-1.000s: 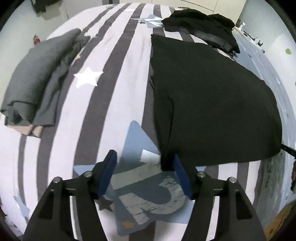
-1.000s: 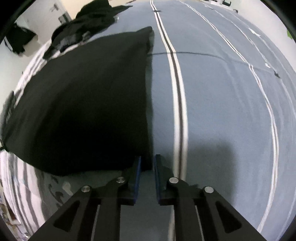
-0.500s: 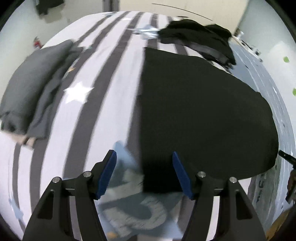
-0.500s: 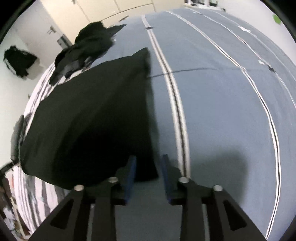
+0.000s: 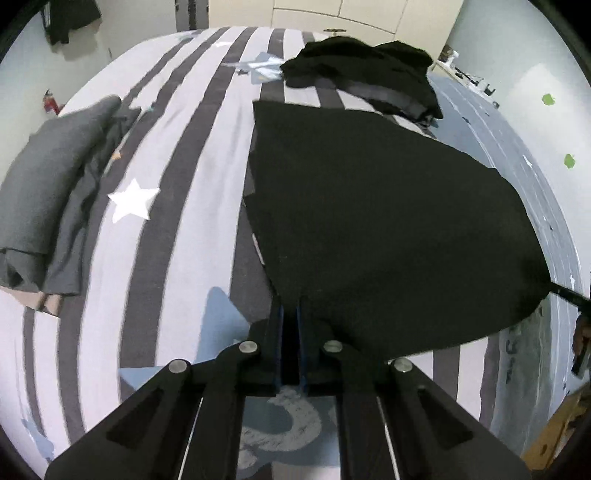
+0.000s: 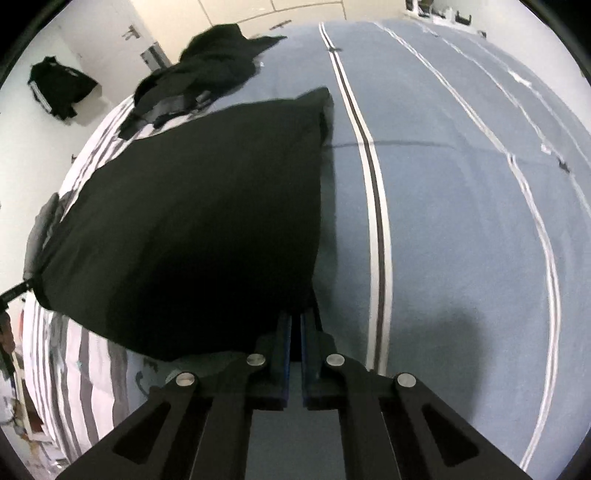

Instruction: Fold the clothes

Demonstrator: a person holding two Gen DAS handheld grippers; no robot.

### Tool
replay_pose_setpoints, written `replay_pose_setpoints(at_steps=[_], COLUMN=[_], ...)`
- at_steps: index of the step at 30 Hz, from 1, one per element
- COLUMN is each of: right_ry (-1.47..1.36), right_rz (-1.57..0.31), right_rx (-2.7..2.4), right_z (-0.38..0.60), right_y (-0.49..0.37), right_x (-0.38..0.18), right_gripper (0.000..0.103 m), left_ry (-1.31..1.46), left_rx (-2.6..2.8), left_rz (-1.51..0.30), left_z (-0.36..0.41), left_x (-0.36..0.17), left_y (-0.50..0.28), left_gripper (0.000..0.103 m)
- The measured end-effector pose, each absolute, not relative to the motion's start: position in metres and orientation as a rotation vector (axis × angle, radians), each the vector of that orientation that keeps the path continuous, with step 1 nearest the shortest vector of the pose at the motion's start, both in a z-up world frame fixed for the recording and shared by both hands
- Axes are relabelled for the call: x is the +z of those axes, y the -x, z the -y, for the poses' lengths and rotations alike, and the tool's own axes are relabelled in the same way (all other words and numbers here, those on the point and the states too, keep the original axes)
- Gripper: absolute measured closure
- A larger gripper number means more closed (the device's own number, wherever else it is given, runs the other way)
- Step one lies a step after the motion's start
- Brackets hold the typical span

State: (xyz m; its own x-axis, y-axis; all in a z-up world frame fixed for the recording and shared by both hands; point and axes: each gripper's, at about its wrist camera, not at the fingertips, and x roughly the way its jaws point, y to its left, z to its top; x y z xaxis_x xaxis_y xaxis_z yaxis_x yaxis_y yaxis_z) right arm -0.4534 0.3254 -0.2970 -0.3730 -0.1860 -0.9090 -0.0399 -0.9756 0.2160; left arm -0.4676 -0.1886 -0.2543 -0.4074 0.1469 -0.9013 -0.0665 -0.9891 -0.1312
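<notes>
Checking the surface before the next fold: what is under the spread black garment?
Under the black garment lies bedding: a striped cover at its left, a blue cover at its right. Whatever lies beneath its middle is hidden.

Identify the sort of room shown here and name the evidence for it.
Most likely a bedroom: a wide bed with striped, star-patterned bedding, clothes such as the black garment and a grey pile laid on it, and pale cupboard doors behind.

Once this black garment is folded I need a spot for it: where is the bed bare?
Free: the blue cover right of the black garment, and the striped strip between it and the grey clothes. Crowded: the far end, under the black pile.
</notes>
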Motion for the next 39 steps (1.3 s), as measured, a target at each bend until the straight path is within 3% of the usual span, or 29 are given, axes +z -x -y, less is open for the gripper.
replay_pose_setpoints(at_steps=[4,9,13,15,17,25,29,34,36,39], right_ry=[-1.705,-1.826,-1.880,-1.925,-1.909,-1.647,-1.545,-1.620,-1.598,-1.577], right_rz=[0.294,0.248,0.256,0.284,0.314,0.173,0.153,0.117,0.158,0.226], right_rx=[-2.497,-2.402,-2.399,-2.406,-2.452,-2.705,-2.697,-2.629,-2.651,-2.709], right_z=[-0.331,-0.325,-0.326,-0.331,-0.337,-0.323,-0.296,-0.289,-0.299,-0.314], right_y=[0.445,0.437,0.436,0.437,0.437,0.470,0.516,0.558,0.570,0.587], right_x=[-0.286,-0.319,-0.333,-0.333,-0.324,-0.272,-0.285,-0.334,-0.343,-0.336], right_gripper=[0.101,0.101,0.099,0.077,0.070,0.070,0.070,0.070,0.062,0.062], left_ry=[1.673,1.843,1.859,1.872,1.860,1.631,1.578,1.751,1.759,1.703], left_rx=[2.505,2.416,2.447,2.477,2.532,2.714,2.636,2.596,2.651,2.730], left_rz=[0.065,0.037,-0.014,0.009,0.059,0.018,-0.049,-0.043,0.005,0.064], left_z=[0.192,0.193,0.187,0.192,0.202,0.184,0.143,0.141,0.151,0.161], left_x=[-0.256,-0.294,-0.294,-0.287,-0.276,-0.237,-0.258,-0.313,-0.313,-0.295], left_y=[0.461,0.460,0.462,0.462,0.461,0.491,0.534,0.585,0.597,0.610], left_gripper=[0.099,0.098,0.090,0.084,0.081,0.079,0.079,0.077,0.075,0.076])
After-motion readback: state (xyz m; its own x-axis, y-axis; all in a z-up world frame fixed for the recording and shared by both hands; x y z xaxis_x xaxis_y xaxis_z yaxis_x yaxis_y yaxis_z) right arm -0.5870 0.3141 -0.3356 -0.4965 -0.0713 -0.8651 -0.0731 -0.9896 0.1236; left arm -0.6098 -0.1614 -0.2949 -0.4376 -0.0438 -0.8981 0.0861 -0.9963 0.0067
